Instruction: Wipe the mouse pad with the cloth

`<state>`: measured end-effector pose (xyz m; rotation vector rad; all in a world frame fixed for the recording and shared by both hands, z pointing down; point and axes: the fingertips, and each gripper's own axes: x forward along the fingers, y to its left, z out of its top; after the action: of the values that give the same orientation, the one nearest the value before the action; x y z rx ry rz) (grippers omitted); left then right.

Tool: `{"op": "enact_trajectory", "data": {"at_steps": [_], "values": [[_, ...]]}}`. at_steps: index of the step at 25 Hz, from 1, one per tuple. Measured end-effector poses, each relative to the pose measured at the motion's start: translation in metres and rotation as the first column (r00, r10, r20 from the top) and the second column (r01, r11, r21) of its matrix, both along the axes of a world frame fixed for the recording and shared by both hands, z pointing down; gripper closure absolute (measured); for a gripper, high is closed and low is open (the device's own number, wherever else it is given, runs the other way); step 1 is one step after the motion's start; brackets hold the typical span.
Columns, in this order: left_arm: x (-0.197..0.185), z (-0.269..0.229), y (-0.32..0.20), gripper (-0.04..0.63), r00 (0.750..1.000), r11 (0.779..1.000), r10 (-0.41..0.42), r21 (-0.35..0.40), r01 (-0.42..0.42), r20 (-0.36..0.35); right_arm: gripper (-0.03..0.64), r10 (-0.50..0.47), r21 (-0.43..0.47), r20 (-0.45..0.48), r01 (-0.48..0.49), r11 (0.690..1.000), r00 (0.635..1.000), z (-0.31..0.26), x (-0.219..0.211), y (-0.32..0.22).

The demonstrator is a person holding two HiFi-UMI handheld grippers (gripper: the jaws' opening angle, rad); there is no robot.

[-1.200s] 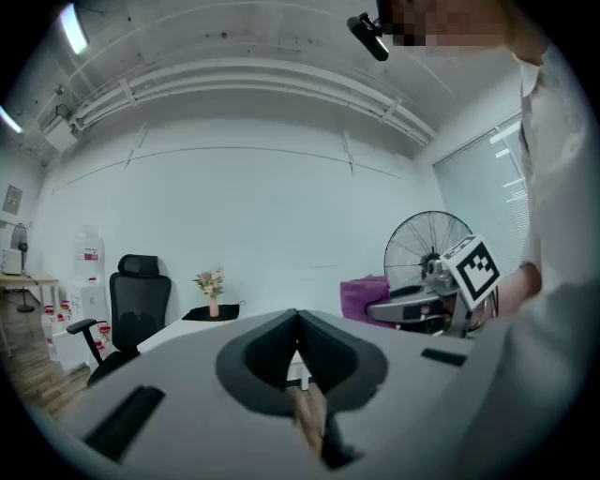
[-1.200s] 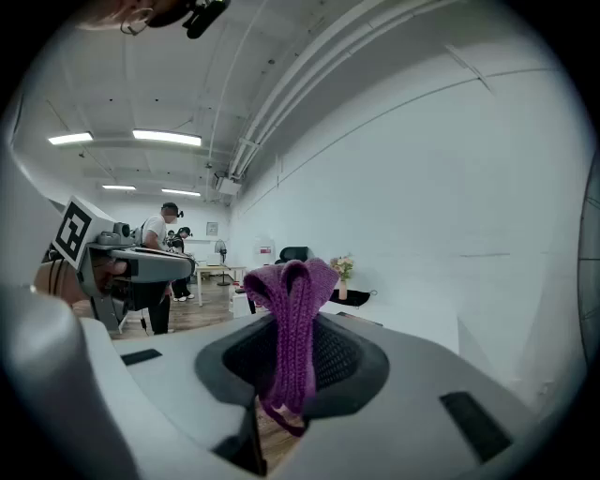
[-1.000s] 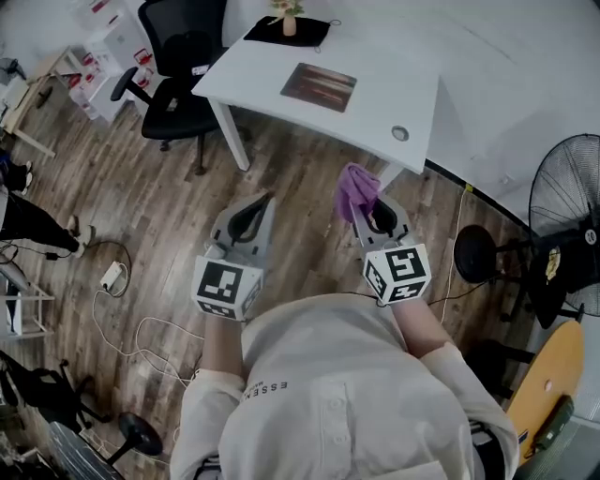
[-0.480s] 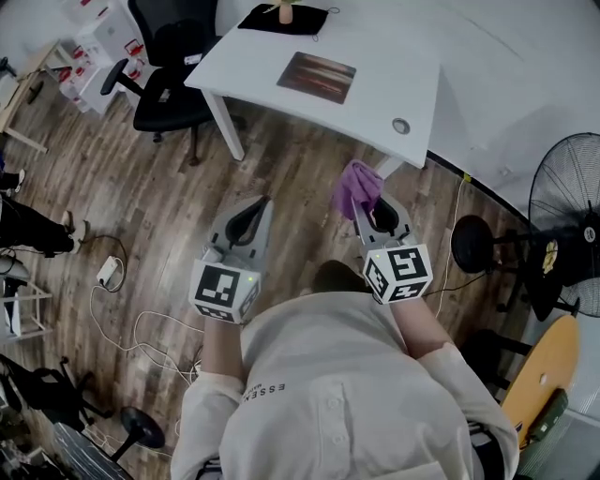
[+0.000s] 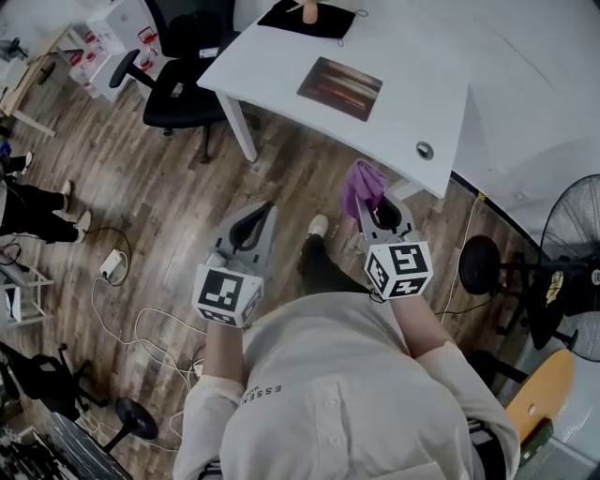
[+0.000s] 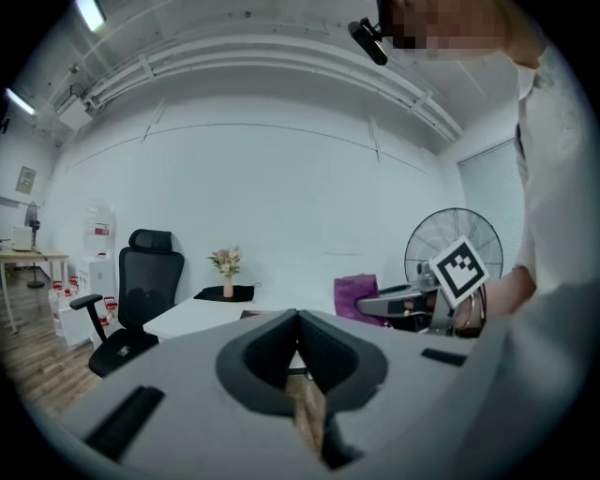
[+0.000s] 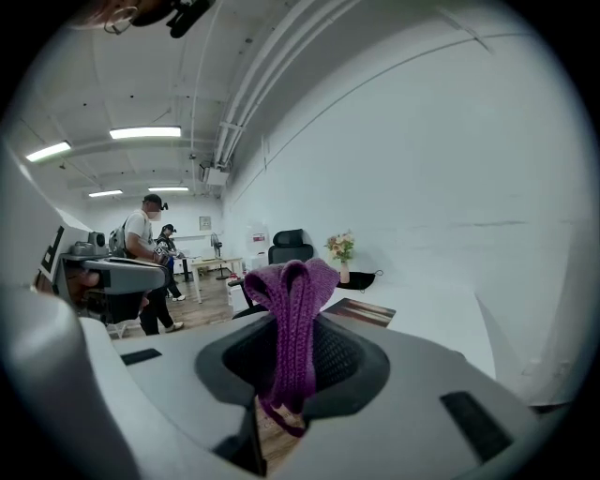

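White table (image 5: pixel 412 84) nearer, right hand-held gripper (image 5: pixel 367 204) clamping purple cloth (image 5: pixel 362 184), left hand-held gripper (image 5: pixel 268 208) closed

One white table (image 5: pixel 412 94) carries one mouse pad (image 5: pixel 339 88) near its middle and, at its far corner, one black mat (image 5: pixel 302 21) with one vase (image 5: pixel 309 9). There are two grippers, the left gripper (image 5: pixel 266 210) and the right gripper (image 5: pixel 366 204), one purple cloth (image 5: pixel 361 183), one black chair (image 5: pixel 183 89) and one fan (image 5: pixel 577 239).

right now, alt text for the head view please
From above, a person standing on a wood floor holds the right tool shut on a purple cloth and the left tool shut and empty. Ahead stands a white desk with a dark mouse pad on it.
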<state>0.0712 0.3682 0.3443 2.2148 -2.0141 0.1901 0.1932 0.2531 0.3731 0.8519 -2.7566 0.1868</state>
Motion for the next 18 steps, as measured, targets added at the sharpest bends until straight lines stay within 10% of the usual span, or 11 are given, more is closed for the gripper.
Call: {"op": "enact_trajectory", "data": {"at_steps": [18], "values": [[-0.153,-0.002,-0.246,0.595,1.000,0.999,0.003,-0.048,-0.002,0.022,0.526,-0.038,-0.100,-0.058,0.032,0.994,0.998,0.017,-0.154,-0.242]]}}
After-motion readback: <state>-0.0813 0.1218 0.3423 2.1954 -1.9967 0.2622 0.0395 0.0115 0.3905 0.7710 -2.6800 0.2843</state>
